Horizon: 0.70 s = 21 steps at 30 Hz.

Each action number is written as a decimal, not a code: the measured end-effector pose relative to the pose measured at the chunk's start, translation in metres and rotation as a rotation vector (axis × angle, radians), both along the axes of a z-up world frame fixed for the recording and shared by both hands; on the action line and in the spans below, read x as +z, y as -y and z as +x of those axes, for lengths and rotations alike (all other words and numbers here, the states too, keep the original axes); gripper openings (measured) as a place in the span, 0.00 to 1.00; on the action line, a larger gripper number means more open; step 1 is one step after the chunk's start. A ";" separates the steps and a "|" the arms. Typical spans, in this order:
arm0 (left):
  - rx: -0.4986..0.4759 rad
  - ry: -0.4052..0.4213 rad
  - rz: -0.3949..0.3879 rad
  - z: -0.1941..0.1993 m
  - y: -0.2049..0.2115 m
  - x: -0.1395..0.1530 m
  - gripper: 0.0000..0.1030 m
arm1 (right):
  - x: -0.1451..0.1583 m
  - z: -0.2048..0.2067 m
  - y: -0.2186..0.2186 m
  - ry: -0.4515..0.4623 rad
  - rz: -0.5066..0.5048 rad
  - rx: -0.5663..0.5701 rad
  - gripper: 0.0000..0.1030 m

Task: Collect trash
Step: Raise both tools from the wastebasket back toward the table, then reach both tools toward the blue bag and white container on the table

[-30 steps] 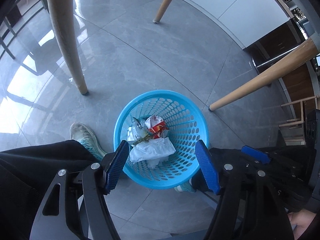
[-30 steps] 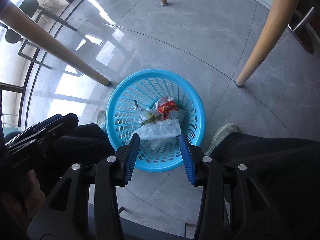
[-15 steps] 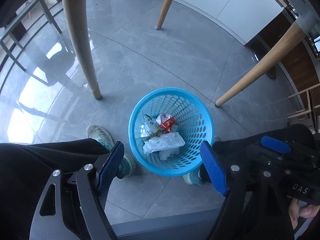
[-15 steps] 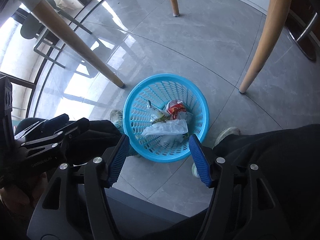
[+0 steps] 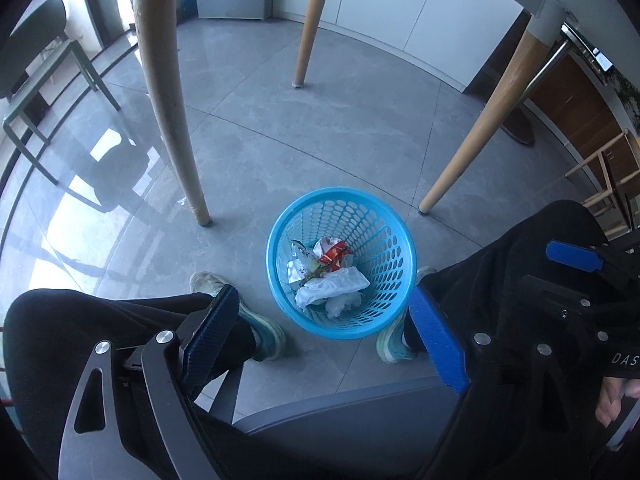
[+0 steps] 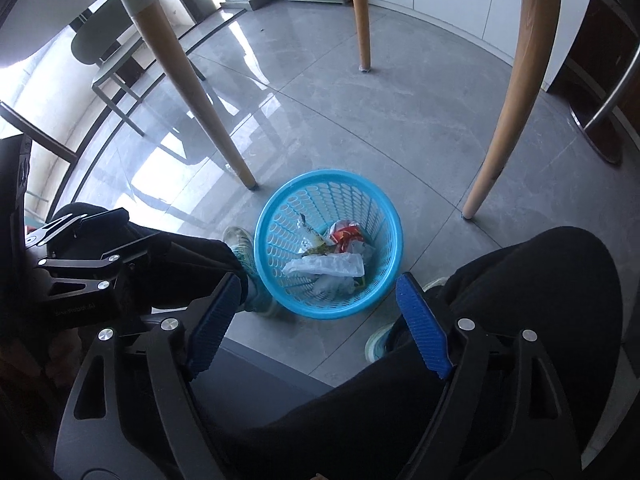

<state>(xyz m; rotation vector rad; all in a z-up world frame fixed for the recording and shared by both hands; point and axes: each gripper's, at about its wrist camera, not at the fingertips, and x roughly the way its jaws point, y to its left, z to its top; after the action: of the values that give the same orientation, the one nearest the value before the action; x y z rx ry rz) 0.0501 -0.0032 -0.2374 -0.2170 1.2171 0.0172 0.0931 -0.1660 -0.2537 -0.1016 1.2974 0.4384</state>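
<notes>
A blue perforated plastic basket stands on the grey tile floor between the person's feet; it also shows in the right wrist view. Inside lie crumpled white plastic, a red and white wrapper and other scraps. My left gripper is open and empty, held high above the basket. My right gripper is open and empty, also well above it. The other gripper shows at the edge of each view.
Wooden table legs stand around the basket. The person's dark trousers and light shoes flank it. A grey seat edge lies below. A chair stands at the left.
Both grippers have risen and pulled back from the basket, which looks smaller and farther. The right gripper's jaws have opened wider. The trash stays in the basket.
</notes>
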 end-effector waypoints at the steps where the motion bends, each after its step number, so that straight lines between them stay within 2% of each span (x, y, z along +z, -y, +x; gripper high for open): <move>1: -0.005 0.009 0.001 -0.002 0.001 0.003 0.86 | 0.004 -0.003 0.001 0.011 -0.001 0.005 0.76; 12: -0.064 0.148 0.050 -0.023 0.011 0.056 0.94 | 0.058 -0.034 0.023 0.119 0.050 0.013 0.86; 15: -0.070 0.160 0.038 -0.028 0.008 0.069 0.94 | 0.076 -0.042 0.027 0.172 0.045 0.018 0.89; 19: -0.045 0.191 -0.032 -0.036 0.000 0.090 0.94 | 0.095 -0.051 0.029 0.213 0.061 0.022 0.91; 21: -0.049 0.224 -0.007 -0.040 0.001 0.103 0.94 | 0.104 -0.054 0.029 0.235 0.066 0.029 0.91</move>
<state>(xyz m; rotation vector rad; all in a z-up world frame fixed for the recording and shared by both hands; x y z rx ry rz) 0.0103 -0.0044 -0.1343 -0.1892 0.9992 -0.0528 0.0391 -0.1946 -0.1494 -0.1130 1.0512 0.4793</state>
